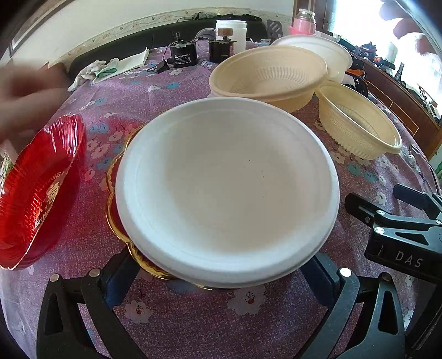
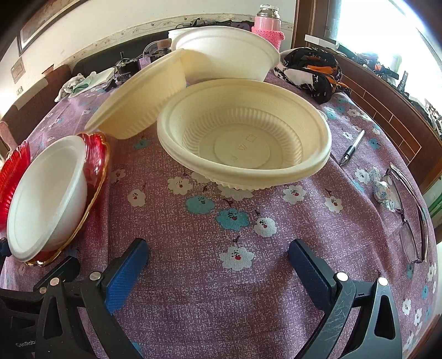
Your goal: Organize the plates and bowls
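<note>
The left wrist view is showing the white foam plate [image 1: 226, 193] very near, sitting on a red plate with a gold rim [image 1: 121, 221], and a second red plate [image 1: 36, 190] lying just beside it on the left. The right wrist view is showing the same pile only at its left edge, but it is giving things the other view does not: a pen [image 2: 352, 149], a pair of glasses [image 2: 411, 218] and a dark patterned cloth [image 2: 312, 71].

The worktop [image 2: 199, 276] is wearing a purple cloth with flowers. Two cream ribbed bowls are standing in the middle, one nearer [image 2: 246, 135] and one tilted behind it [image 2: 138, 105], with a white foam bowl [image 2: 226, 52] further back. A pink bottle [image 2: 266, 23] and a bright window are staying behind.

The left claw [image 1: 221, 265] is standing apart around the near rim of the white foam plate (I cannot tell if the pads are touching it). The right claw [image 2: 218, 265] is hanging wide apart above bare cloth, holding nothing, well short of the nearer bowl. A blurred hand [image 1: 25, 99] is appearing at the far left.
</note>
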### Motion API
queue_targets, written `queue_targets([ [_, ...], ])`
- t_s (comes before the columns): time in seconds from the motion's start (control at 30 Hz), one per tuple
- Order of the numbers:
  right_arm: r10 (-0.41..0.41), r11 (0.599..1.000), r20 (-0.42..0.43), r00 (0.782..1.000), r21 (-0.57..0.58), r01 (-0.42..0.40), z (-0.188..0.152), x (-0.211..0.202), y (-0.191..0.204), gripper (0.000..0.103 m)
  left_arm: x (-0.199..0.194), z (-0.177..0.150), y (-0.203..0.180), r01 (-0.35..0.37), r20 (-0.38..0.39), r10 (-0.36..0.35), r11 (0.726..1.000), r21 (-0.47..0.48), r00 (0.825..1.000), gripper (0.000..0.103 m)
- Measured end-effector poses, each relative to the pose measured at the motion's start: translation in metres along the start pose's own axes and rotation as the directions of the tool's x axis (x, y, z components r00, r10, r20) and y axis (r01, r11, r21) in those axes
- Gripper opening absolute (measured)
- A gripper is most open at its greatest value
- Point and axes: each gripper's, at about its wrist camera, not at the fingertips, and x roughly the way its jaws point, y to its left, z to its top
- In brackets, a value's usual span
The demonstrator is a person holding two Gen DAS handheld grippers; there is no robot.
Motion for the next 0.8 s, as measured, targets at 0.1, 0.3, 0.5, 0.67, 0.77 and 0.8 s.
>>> queue_targets([
  [0.1,0.000,1.000,0.000,1.000,0.000,0.000,0.0000,-0.0001,0.0000,0.102,0.0010,0.0015,0.0001,0.000,0.000,0.000,1.000,0.000,1.000,0.103],
  [0.3,0.000,1.000,0.000,1.000,0.000,0.000,0.0000,-0.0001,0.0000,0.102,0.0010,0.0013,0.0000,0.000,0.000,0.000,1.000,0.000,1.000,0.103],
  [0.5,0.000,1.000,0.000,1.000,0.000,0.000,0.0002,-0.0002,0.0000,0.102,0.0011,0.0014,0.0001,0.000,0.000,0.000,1.000,0.000,1.000,0.103],
  [0.67,0.000,1.000,0.000,1.000,0.000,0.000,0.0002,-0.0003,0.0003,0.102,0.0013,0.0026,-0.0013,0.000,-0.001,0.000,1.000,0.000,1.000,0.103],
  [0.77,0.000,1.000,0.000,1.000,0.000,0.000,0.0003,-0.0003,0.0002,0.102,0.0013,0.0026,-0.0014,0.000,-0.001,0.000,1.000,0.000,1.000,0.103],
  [0.8,0.000,1.000,0.000,1.000,0.000,0.000,0.0003,-0.0003,0.0003,0.102,0.0013,0.0026,-0.0013,0.000,-0.001,0.000,1.000,0.000,1.000,0.103],
])
